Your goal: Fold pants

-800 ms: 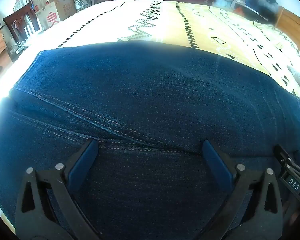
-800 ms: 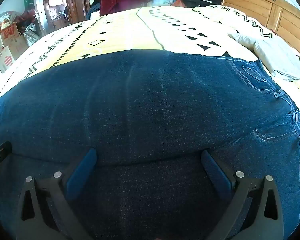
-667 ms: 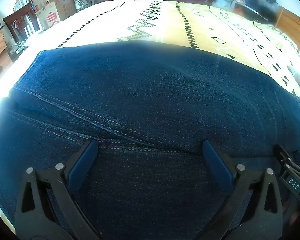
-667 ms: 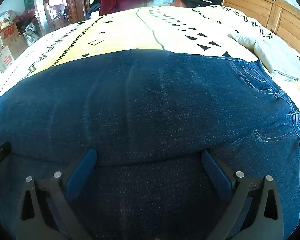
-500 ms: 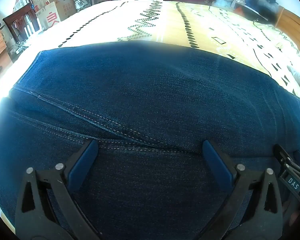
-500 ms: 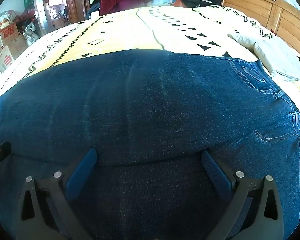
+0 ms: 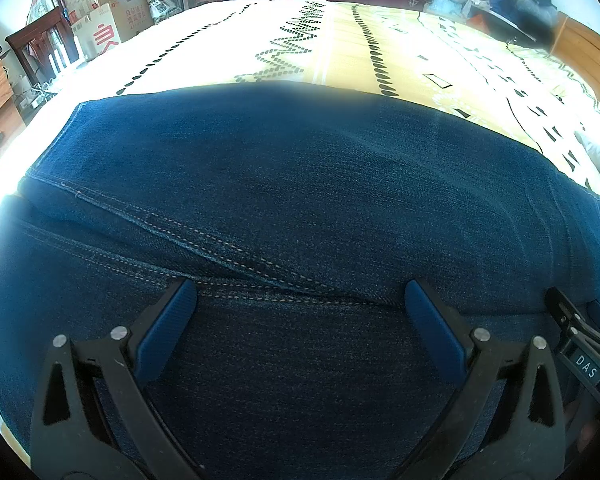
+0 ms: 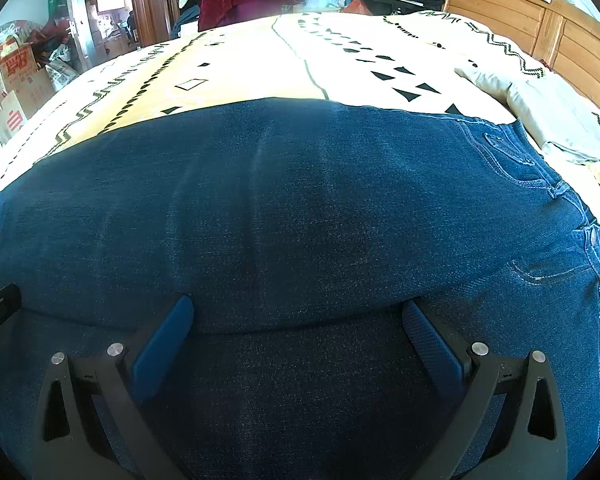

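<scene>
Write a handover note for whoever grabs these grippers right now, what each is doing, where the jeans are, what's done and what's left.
Left gripper: open, jaws wide, low over the jeans at the stitched seam, gripping nothing.
Right gripper: open, low over a fold edge nearer the waistband, gripping nothing.
Jeans: spread on the patterned bedspread, legs apparently laid one over the other lengthwise.
Done: looks like the lengthwise fold.
Left: likely grip the near edge with both grippers and fold the jeans across, then smooth them.
</scene>
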Tool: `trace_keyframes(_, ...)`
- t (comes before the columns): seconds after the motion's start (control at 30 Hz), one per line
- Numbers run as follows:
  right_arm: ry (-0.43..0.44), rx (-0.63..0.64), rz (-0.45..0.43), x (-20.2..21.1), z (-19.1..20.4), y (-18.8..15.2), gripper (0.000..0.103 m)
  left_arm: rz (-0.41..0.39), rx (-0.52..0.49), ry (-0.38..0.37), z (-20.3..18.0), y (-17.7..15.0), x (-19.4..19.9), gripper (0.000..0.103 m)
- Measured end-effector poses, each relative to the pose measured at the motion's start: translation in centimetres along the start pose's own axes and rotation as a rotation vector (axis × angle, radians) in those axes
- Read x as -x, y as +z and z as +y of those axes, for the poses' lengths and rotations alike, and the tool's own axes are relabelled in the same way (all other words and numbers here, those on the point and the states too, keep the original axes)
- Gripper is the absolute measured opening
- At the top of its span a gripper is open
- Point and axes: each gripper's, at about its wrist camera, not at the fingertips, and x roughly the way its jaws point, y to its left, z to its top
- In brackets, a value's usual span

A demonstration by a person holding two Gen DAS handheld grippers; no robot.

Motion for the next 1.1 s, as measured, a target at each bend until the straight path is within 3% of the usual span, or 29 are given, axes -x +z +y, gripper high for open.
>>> trace_keyframes(1.1, -0.001, -0.001, 0.001, -0.03, -0.13, 0.04, 0.103, 0.000, 0.000, 0.000, 0.00, 0.00, 0.01, 0.103)
